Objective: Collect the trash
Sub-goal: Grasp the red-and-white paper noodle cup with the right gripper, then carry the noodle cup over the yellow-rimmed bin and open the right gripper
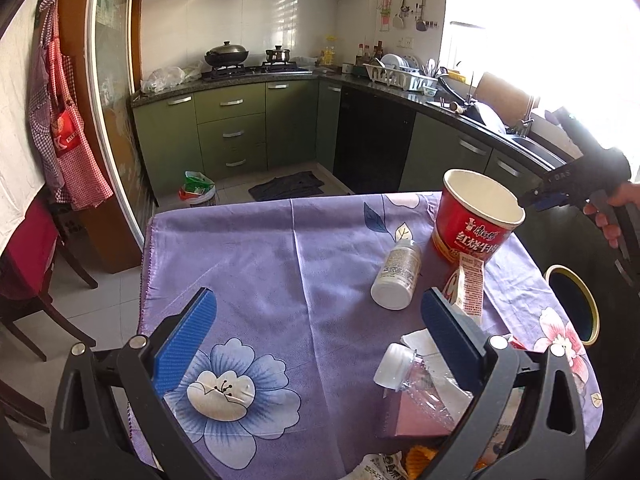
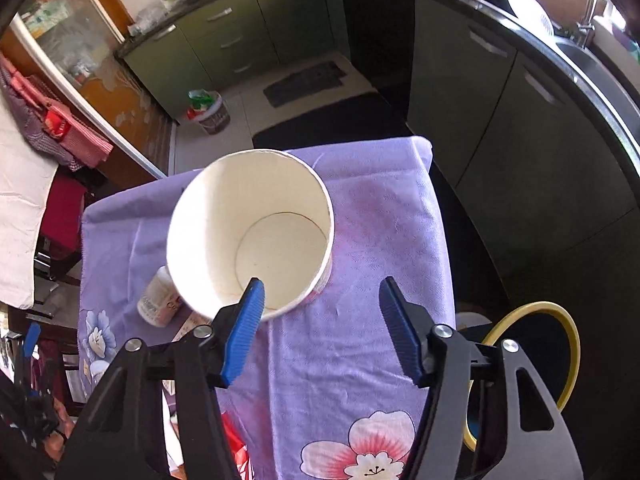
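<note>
The red noodle cup [image 1: 476,216] bears large white Chinese characters, "红烧牛肉" in part. The red apron [image 1: 66,136] shows a white letter "K". The black tongs [image 1: 538,196] at right carry the letters "DAS". Bottle and packet print is illegible.

On the worktop [image 1: 256,248] with its purple flowered cloth you have one red paper noodle cup [image 1: 476,216], one white lying plastic bottle [image 1: 396,276], one clear white-capped plastic bottle [image 1: 416,380], one red-and-white snack wrapper [image 1: 468,284] and one white crumpled tissue [image 1: 418,340].
</note>
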